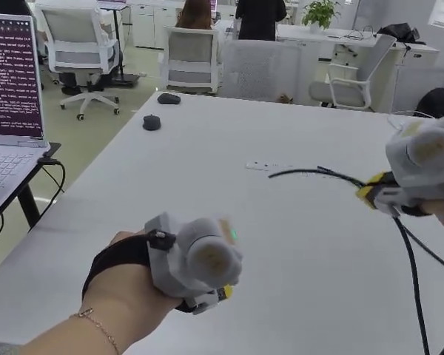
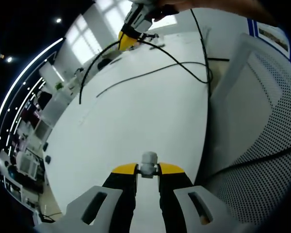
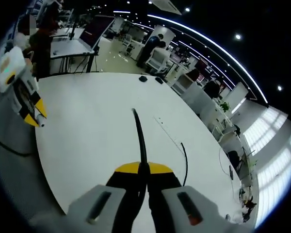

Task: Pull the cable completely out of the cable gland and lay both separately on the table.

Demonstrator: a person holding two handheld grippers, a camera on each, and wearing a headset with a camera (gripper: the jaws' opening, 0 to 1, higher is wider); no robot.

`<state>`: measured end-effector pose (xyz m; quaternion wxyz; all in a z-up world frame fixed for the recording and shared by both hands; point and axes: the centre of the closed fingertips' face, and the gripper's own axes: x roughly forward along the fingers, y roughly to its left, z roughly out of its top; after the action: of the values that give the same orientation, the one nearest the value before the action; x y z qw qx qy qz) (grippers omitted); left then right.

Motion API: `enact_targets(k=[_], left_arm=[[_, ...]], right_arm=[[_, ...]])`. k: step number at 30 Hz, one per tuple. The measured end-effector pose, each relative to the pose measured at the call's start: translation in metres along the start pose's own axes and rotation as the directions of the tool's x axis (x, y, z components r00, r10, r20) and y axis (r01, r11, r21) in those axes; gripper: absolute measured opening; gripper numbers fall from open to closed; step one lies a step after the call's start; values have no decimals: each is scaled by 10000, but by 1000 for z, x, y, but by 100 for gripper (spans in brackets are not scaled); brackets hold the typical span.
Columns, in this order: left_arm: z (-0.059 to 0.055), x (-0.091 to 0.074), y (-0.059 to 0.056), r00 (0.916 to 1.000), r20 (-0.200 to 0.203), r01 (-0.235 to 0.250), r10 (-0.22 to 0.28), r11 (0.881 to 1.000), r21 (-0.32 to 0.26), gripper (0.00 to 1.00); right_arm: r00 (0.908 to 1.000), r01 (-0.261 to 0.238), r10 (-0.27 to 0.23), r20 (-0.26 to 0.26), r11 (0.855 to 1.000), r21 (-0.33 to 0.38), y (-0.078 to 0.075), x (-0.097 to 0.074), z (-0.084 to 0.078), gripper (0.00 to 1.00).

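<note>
Over the white table, the cable gland is pinched by the left gripper and the freed black cable by the right gripper, both yet to be laid down.

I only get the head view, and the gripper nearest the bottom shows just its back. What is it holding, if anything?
Observer: The left gripper is shut on a small grey cable gland, pinched between its yellow tips.
Visitor: Does the wire run through that?
Observer: No. In the right gripper view the black cable is clamped in the right gripper, well apart from the gland, and its free end sticks out past the jaws.
</note>
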<state>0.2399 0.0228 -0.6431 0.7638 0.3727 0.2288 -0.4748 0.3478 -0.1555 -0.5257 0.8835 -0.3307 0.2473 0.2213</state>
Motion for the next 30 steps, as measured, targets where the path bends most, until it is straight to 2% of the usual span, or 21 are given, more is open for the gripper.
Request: enact_targets(k=[2, 4, 8, 11, 14, 17, 20, 21, 24, 26, 28, 30], left_arm=[[-1, 0, 0, 10000, -10, -6, 6, 10000, 4, 17], [-1, 0, 0, 10000, -4, -4, 4, 10000, -11, 17], [-2, 0, 0, 10000, -40, -1, 1, 10000, -50, 17], [-2, 0, -1, 10000, -49, 23, -24, 10000, -47, 17], [-3, 0, -2, 9999, -75, 76, -76, 10000, -25, 17], [-4, 1, -4, 9998, -112, 152, -152, 9999, -4, 17], [-5, 2, -9, 9993, -175, 318, -319, 9995, -32, 17], [-6, 3, -9, 9992, -187, 350, -351, 9994, -44, 17], [-5, 3, -10, 9991, -186, 378, -379, 9993, -64, 17], [-5, 4, -10, 9990, -190, 410, -411, 9991, -86, 17], [-6, 5, -10, 9988, -225, 441, -443, 9990, -76, 17], [-4, 5, -10, 9988, -171, 463, -464, 9989, -88, 17]], right_arm=[[9987, 203, -208, 473, 9997, 108, -14, 10, 17, 2], [9979, 156, -179, 624, 9992, 368, -23, 25, 23, 2], [9954, 368, -412, 866, 9980, 510, -37, 51, 23, 2], [9959, 414, -482, 763, 9953, 880, -42, 74, 12, 2], [9997, 5, -51, 253, 9834, 1813, -30, 103, -10, 2], [9986, -493, 520, -82, 9780, 2027, -17, 122, -21, 3], [9943, -836, 963, -451, 9701, 2278, -3, 147, -37, 3], [9896, -1096, 1291, -634, 9623, 2487, 7, 154, -46, 3], [9804, -1376, 1676, -1035, 9587, 2489, 23, 167, -63, 4], [9695, -1653, 2067, -1318, 9481, 2716, 33, 170, -73, 8], [9703, -1596, 2031, -1314, 9458, 2829, 35, 170, -77, 18], [9701, -1635, 2094, -1224, 9373, 3077, 36, 162, -77, 19]])
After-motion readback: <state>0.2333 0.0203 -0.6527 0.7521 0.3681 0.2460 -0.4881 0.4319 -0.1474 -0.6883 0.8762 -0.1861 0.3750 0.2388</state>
